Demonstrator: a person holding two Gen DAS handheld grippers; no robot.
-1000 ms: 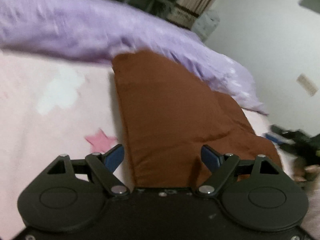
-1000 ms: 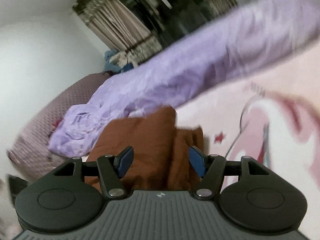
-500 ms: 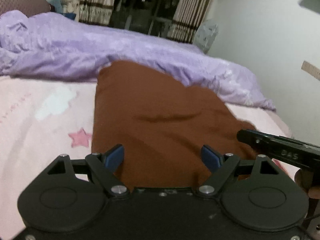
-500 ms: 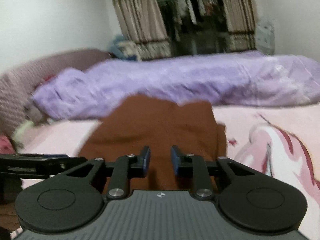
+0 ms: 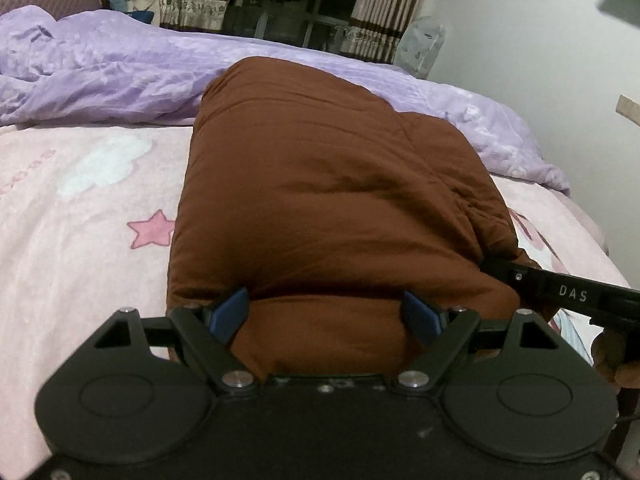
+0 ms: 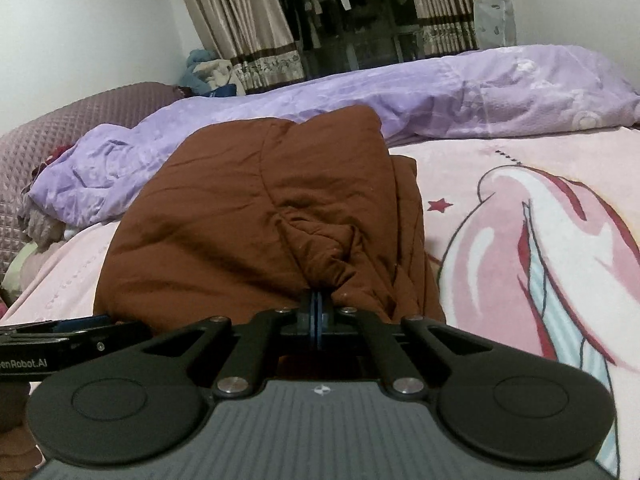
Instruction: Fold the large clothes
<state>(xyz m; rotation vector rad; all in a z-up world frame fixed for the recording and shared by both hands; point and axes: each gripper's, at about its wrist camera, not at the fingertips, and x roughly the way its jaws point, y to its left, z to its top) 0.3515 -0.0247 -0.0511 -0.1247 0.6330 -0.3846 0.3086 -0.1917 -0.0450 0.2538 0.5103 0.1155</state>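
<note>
- We saw the folded, padded brown garment [image 5: 332,200] lying on the pink printed bedsheet [image 5: 80,240], its far end against the rumpled lilac quilt [image 5: 100,68].
- Our left gripper [image 5: 326,314] stood wide, its blue pads [image 5: 230,312] on either side of the garment's near edge; we could not tell whether they pressed it.
- Our right gripper [image 6: 318,310] had just been closing and was pinched tight on a gathered fold at the garment's near edge.
- Striped curtains [image 6: 248,28] hung behind the bed.
</note>
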